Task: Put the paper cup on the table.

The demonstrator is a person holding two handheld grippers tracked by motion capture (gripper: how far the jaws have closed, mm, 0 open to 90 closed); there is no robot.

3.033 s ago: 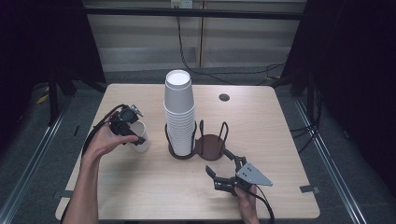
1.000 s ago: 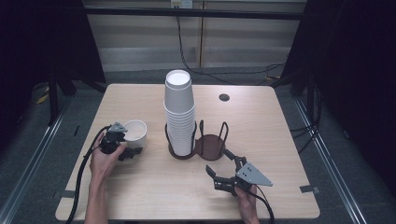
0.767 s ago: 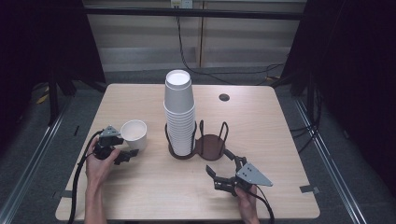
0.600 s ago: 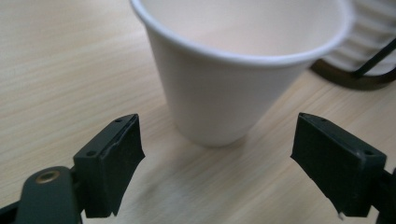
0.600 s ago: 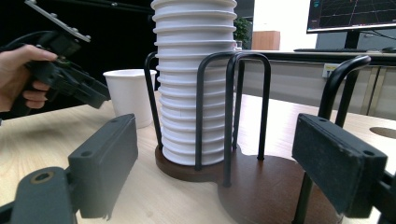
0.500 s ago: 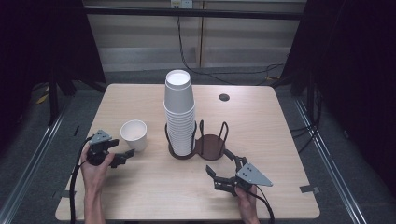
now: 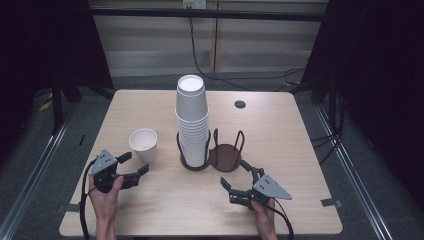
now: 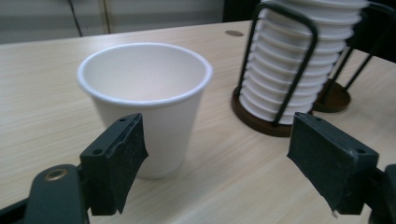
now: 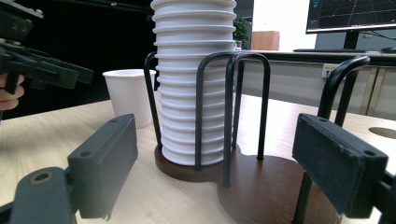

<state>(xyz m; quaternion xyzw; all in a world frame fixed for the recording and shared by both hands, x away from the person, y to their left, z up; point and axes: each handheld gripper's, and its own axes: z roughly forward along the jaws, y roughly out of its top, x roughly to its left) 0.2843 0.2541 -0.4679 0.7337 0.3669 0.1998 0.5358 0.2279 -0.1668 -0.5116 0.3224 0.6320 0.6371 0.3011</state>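
Note:
A single white paper cup (image 7: 143,144) stands upright on the wooden table (image 7: 150,210), left of a tall stack of white cups (image 7: 191,120) in a dark wire holder (image 7: 225,156). The holder's second ring is empty. My left gripper (image 7: 136,162) sits just in front of the single cup, open, its pads apart from the cup's wall. In the left gripper view the cup (image 8: 144,93) rises beyond the left pad and nothing lies between the jaws of the gripper (image 8: 219,154). My right gripper (image 7: 235,175) rests open, facing the holder (image 9: 275,186) and the stack (image 9: 194,84).
A small dark round hole (image 7: 240,104) marks the table's far right part. Cables trail from both grippers off the front edge. Dark floor and metal rails surround the table. Bare wood stretches between the two hands.
The left hand, which had the cup between its jaws three seconds ago, has drawn back toward the front left, leaving the cup standing upright. The right gripper has not moved.

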